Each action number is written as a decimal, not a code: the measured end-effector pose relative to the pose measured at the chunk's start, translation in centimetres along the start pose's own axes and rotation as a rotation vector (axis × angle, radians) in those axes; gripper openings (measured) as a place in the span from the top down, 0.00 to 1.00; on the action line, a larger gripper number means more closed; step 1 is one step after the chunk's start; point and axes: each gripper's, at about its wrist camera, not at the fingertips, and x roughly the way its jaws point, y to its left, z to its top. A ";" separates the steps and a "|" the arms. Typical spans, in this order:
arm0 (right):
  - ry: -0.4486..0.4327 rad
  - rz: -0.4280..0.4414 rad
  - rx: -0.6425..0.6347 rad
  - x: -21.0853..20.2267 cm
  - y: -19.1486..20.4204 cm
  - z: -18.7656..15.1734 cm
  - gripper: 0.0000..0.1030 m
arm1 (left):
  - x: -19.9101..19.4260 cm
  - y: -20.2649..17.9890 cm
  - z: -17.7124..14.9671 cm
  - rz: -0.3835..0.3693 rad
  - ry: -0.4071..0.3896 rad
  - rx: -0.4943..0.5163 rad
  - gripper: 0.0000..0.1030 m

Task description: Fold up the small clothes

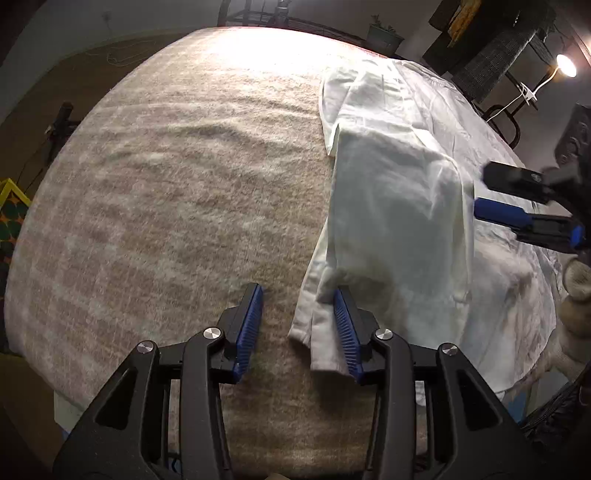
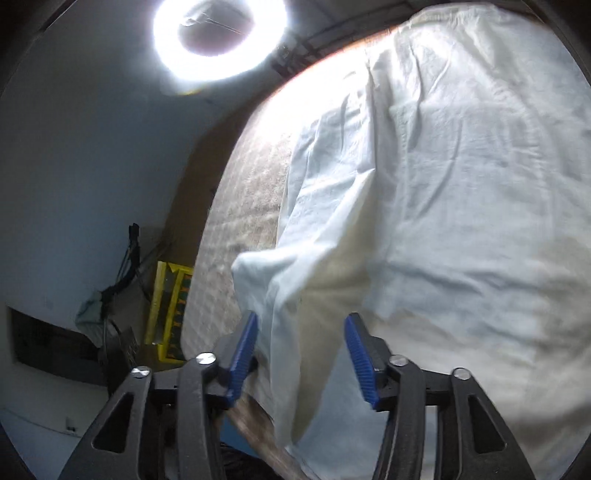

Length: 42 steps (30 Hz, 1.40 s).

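A white garment (image 1: pixel 399 192) lies on the right half of a beige carpeted surface (image 1: pixel 166 184), one side folded over itself, its lower corner near my left gripper (image 1: pixel 299 314). The left gripper is open, low over the surface, and its right finger (image 1: pixel 345 328) rests against the garment's hem. In the right wrist view the same garment (image 2: pixel 443 206) fills the frame, with a fold of cloth between the open jaws of my right gripper (image 2: pixel 301 347). The right gripper also shows in the left wrist view (image 1: pixel 513 199), open at the garment's right side.
A ring light (image 2: pixel 219 38) glares overhead. A yellow crate (image 2: pixel 170 310) and dark gear stand on the floor left of the surface. A lamp (image 1: pixel 565 66), a plant pot (image 1: pixel 384 35) and dark furniture sit beyond the far right edge.
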 end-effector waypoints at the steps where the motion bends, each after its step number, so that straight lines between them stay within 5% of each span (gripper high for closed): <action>1: 0.000 -0.009 0.010 1.1 0.0 -0.7 0.47 | 0.1 -0.1 0.2 -0.007 -0.003 0.002 0.60; 4: 0.010 -0.029 0.000 2.3 -0.6 0.2 0.66 | 0.4 -0.4 0.5 -0.036 0.009 0.023 0.94; 9: -0.007 -0.090 -0.106 1.1 1.1 2.7 0.59 | -0.2 0.2 0.2 -0.083 0.009 -0.029 0.99; 14: -0.076 -0.143 -0.157 -1.3 1.2 9.2 0.40 | -1.3 -0.1 -0.1 -0.086 -0.021 -0.038 0.99; 22: -0.057 -0.176 -0.106 4.8 -2.3 19.1 0.40 | -0.5 0.3 -0.3 -0.095 -0.011 -0.086 0.99; 24: -0.045 -0.194 -0.106 6.4 -2.9 20.4 0.45 | -0.5 0.5 -0.3 -0.104 -0.007 -0.090 0.99; 29: -0.018 -0.185 -0.152 8.5 -2.5 21.5 0.98 | -0.8 0.8 -0.6 -0.122 -0.001 -0.099 1.00; 31: -0.042 -0.177 -0.175 7.9 -2.2 21.9 1.00 | -0.9 0.8 -0.9 -0.131 -0.001 -0.101 1.00; 33: -0.119 -0.198 -0.188 6.8 -2.0 22.4 1.00 | -0.9 0.4 -1.1 -0.114 -0.001 -0.080 1.00; 39: -0.090 -0.264 -0.225 7.0 -2.2 22.4 0.93 | -1.5 0.0 -1.2 -0.111 -0.015 -0.070 1.00; 41: -0.075 -0.265 -0.233 6.4 -1.3 21.8 0.58 | -2.2 -0.2 -1.6 -0.114 -0.030 -0.056 1.00; 42: -0.107 -0.286 -0.248 5.6 -0.6 21.3 0.57 | -2.6 -0.3 -2.0 -0.115 -0.038 -0.056 1.00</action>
